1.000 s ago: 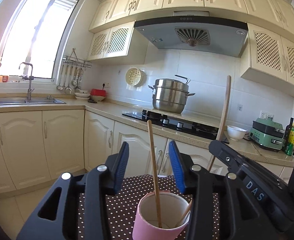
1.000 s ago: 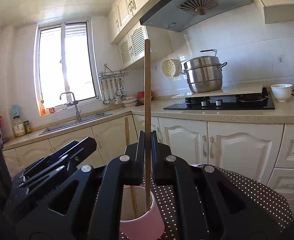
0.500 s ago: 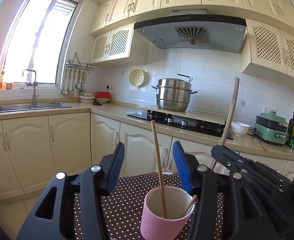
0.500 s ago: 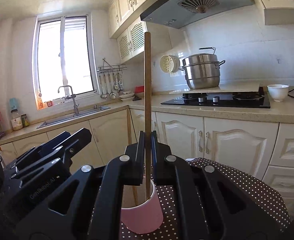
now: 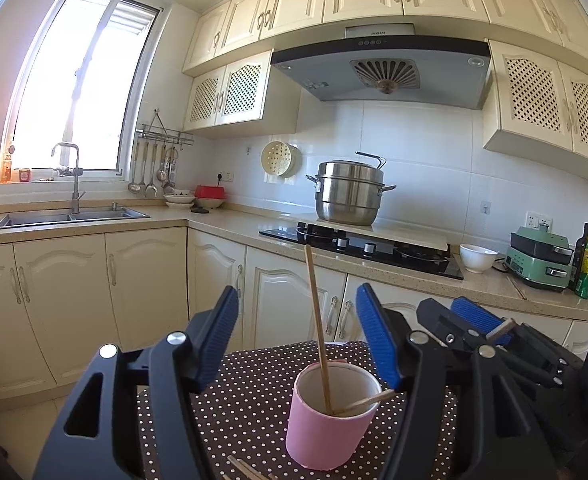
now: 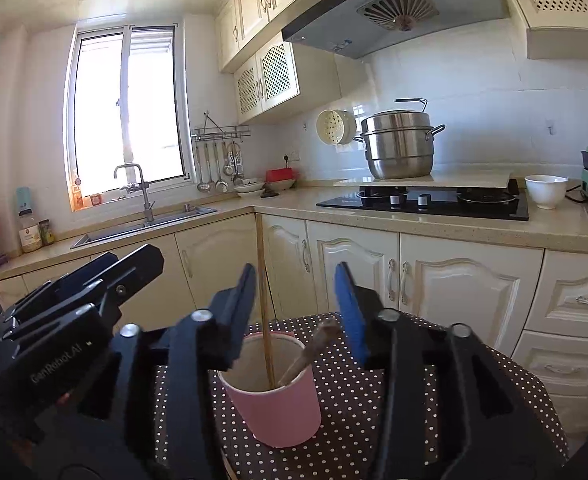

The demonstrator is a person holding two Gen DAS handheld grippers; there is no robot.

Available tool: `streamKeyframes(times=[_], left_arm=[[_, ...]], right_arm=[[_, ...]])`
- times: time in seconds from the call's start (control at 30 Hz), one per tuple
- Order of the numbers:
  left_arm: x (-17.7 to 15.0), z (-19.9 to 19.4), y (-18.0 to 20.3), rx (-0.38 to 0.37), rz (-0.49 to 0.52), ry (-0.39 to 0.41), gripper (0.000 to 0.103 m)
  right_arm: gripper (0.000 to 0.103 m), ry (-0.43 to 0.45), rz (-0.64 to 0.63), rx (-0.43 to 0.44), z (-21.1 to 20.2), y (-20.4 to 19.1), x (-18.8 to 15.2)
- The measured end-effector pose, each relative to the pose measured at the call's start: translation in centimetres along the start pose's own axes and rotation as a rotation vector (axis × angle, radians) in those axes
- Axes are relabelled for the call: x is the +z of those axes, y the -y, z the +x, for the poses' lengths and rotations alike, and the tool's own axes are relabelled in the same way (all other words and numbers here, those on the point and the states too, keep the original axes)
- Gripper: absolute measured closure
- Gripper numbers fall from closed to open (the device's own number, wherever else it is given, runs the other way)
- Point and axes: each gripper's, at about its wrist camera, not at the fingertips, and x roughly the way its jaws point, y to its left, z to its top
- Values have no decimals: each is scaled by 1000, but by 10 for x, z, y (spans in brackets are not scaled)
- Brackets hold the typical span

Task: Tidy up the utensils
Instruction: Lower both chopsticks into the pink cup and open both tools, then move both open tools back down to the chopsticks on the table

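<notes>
Wooden chopstick (image 5: 317,332) near-upright in pink cup (image 5: 326,420)

One pink cup (image 5: 326,420), two chopsticks (image 5: 317,320)

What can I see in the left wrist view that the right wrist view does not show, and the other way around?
Only the left wrist view shows two bottles at the right end of the counter, and loose chopsticks lying on the dotted cloth.

Only the right wrist view shows a bottle left of the sink.

Both show the pink cup holding two chopsticks, both tongs open, the steel pot and the white bowl.
</notes>
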Motion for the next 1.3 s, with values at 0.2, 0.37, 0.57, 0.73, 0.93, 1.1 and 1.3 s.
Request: streamKeyframes(times=[0.2, 0.37, 0.57, 0.73, 0.93, 1.1, 1.3], left_arm=[[1, -20, 1, 11, 9, -20, 41], [-3, -37, 1, 24, 16, -57, 41], [-14, -45, -8, 40, 21, -183, 41], [-37, -42, -28, 73, -13, -344, 42], [-78, -34, -50, 79, -103, -532, 42], [-106, -34, -66, 87, -167, -634, 55], [-133, -32, -88, 108, -271, -736, 70]], right_arm=[[50, 10, 7, -15, -19, 4, 3], [49, 10, 5, -27, -37, 7, 3], [48, -28, 11, -42, -53, 14, -6], [48, -100, 19, -41, -58, 20, -24], [48, -232, -9, -11, -50, 17, -48], [51, -421, -85, 60, -32, 3, -74], [70, -636, -170, 162, -7, -26, -107]])
